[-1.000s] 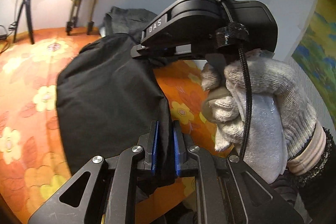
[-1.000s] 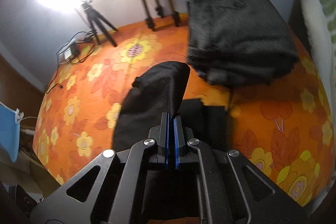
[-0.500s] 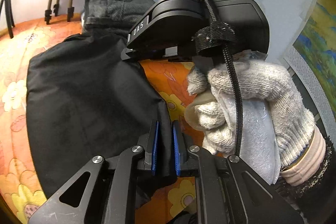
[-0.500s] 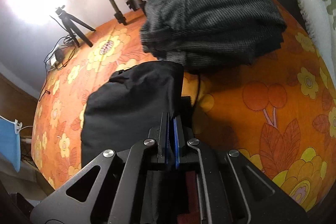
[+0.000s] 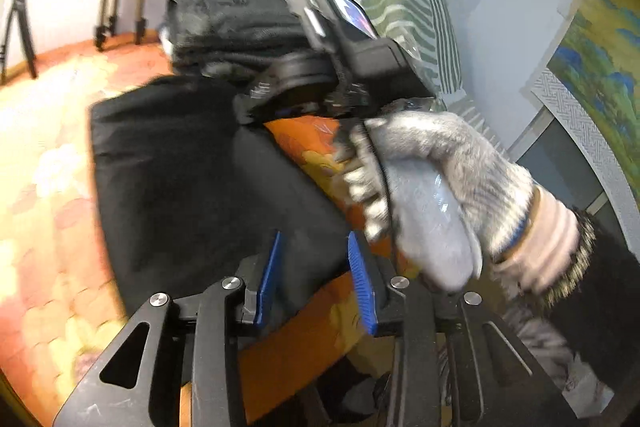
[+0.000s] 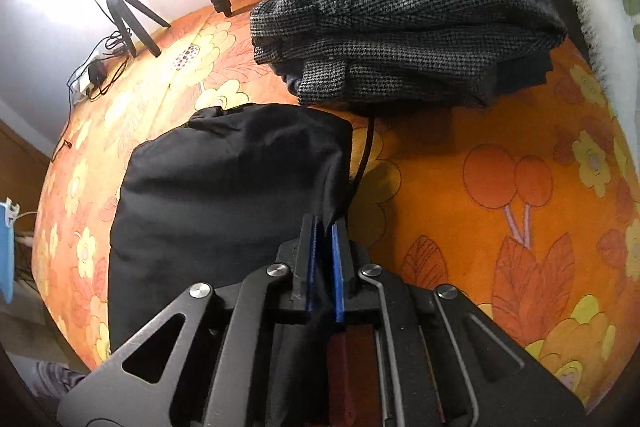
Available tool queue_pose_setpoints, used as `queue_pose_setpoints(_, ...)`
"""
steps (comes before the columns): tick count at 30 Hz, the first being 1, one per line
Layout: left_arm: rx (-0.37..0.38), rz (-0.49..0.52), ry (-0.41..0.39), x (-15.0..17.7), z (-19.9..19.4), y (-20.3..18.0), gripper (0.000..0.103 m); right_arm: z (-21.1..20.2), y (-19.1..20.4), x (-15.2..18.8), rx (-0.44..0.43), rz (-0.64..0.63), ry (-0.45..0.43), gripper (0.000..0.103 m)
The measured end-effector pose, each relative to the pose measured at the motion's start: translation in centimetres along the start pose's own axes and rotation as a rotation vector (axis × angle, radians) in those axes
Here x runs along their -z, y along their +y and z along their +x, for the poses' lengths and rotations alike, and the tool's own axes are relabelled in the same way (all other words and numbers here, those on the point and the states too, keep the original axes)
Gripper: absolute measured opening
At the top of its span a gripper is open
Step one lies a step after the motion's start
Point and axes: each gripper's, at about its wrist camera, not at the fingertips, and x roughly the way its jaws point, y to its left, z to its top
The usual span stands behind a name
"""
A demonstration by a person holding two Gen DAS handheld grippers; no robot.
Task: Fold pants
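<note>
Floral orange bedspread (image 6: 500,187): black pants (image 6: 224,179) spread ahead-left of both jaws, left gripper (image 5: 316,275) parted around their edge, right gripper (image 6: 324,263) barely parted, cloth corner between

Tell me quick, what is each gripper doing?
Left gripper: open, black pants loose between its fingers.
Right gripper: shut on the black pants.
</note>
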Motion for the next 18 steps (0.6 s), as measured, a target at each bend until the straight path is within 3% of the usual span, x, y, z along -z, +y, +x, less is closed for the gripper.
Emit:
queue_pose_setpoints(5,-0.089,-0.043,-0.072,0.9,-4.0,3.1,0.033,-4.0,0.6,-0.2,0.046,-0.037,-0.102,0.016)
queue_pose_setpoints(7,-0.109,-0.098,-0.067,1.3,-4.2,5.0,0.033,-6.2,1.6,-0.4,-0.005,-0.054,-0.165,0.036)
queue_pose_setpoints(8,-0.111,-0.138,-0.055,1.6,-4.2,6.0,0.033,-7.0,2.4,-0.7,-0.044,-0.066,-0.192,0.053)
queue_pose_setpoints(9,-0.111,-0.174,-0.036,2.0,-3.6,6.9,0.033,-7.5,2.8,-0.8,-0.073,-0.078,-0.206,0.058)
queue_pose_setpoints(12,-0.108,-0.225,-0.002,2.7,-2.7,7.8,0.033,-6.9,6.7,-2.0,-0.166,-0.174,-0.166,0.058)
queue_pose_setpoints(18,-0.114,-0.239,0.018,3.3,-1.6,7.8,0.033,-1.8,14.0,-4.8,-0.170,-0.351,-0.034,0.058)
